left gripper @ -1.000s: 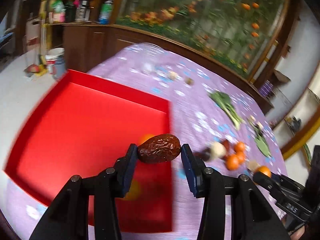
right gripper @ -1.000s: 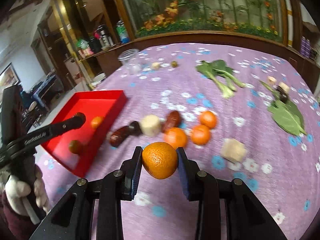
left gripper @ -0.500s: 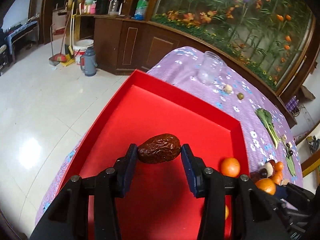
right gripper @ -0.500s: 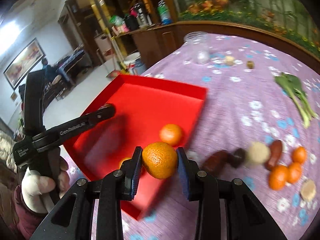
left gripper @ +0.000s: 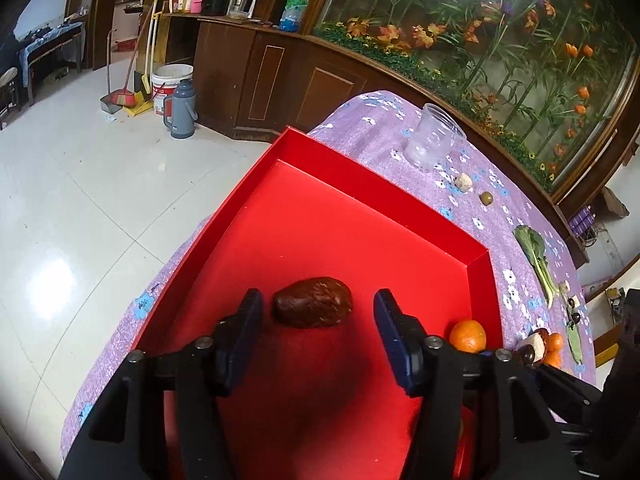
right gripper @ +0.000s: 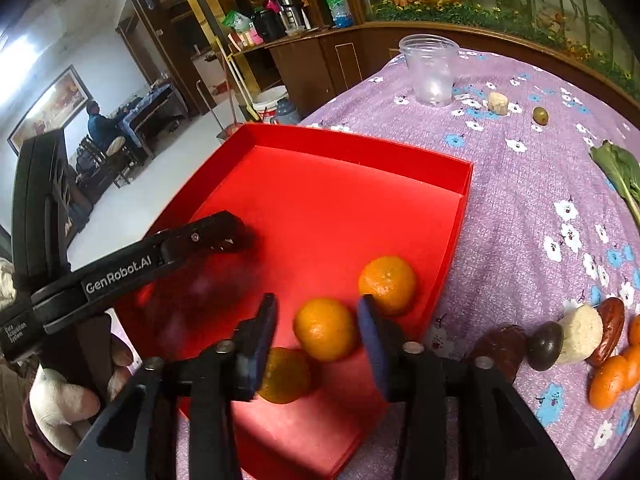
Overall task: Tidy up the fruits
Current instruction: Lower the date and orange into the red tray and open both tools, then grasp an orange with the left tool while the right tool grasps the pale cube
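Note:
A red tray point(left gripper: 360, 216) lies on the purple flowered tablecloth; it also shows in the right wrist view point(right gripper: 360, 168). My left gripper point(left gripper: 318, 324) is open over the tray, with a brown date point(left gripper: 312, 307) loose between its jaws. My right gripper point(right gripper: 316, 334) is open over the tray's near part, with an orange point(right gripper: 326, 328) free between its jaws. Two more oranges point(right gripper: 387, 283) point(right gripper: 285, 376) lie in the tray. The left gripper shows in the right wrist view point(right gripper: 224, 232).
A pile of dates, oranges and pale chunks point(right gripper: 588, 332) lies right of the tray. A clear plastic cup point(right gripper: 430, 68), a pale chunk point(right gripper: 497, 102), an olive point(right gripper: 540, 115) and a leafy green point(right gripper: 616, 168) lie farther back. The table edge and floor are left of the tray.
Both grippers have opened over the tray. The date has dropped from the left jaws and the orange from the right jaws. Both grippers moved further over the tray.

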The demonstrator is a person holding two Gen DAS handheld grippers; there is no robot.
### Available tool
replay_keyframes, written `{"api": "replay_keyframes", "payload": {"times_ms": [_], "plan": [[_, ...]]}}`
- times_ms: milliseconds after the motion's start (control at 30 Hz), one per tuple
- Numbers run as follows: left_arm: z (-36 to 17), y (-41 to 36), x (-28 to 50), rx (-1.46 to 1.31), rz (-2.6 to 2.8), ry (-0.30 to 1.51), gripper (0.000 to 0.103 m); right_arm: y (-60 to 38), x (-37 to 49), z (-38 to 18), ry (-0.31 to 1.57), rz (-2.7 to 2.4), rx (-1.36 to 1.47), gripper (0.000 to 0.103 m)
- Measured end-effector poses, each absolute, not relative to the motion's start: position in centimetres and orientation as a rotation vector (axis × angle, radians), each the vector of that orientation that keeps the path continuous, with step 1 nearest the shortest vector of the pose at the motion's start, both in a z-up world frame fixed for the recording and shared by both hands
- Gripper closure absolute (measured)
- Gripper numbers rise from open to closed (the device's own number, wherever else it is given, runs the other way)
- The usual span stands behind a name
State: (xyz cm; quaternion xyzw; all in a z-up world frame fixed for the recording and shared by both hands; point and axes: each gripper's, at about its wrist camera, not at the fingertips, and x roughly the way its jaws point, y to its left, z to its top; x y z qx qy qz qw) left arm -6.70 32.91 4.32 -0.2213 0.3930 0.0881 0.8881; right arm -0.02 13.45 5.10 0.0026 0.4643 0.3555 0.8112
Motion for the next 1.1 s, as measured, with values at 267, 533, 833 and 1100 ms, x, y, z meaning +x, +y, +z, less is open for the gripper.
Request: {"api": "replay_keyframes", "payload": {"times_ms": [267,533,833,1100], "plan": [[6.1,32.2,-8.8,-0.500,0.180,0.758,0.038,9.5,-1.3,7.5,0.911,0.675,0.031,0.048],[7.0,30.5,-10.4,-0.509,0.152,0.741,0.038,9.2,-3.0,4.1,1.027,0.647,0.002,0.072],[8.1,29.5,-12.0,-0.512,0.149,0.719,0.038,11.2,-6.5,3.6,1.028,0.657,-0.101,0.075],[9.7,26.9,-12.7,-0.464,0.118,0.708,0.037,9.6,-8.2,4.6,1.017,0.765,-0.037,0.067]]}}
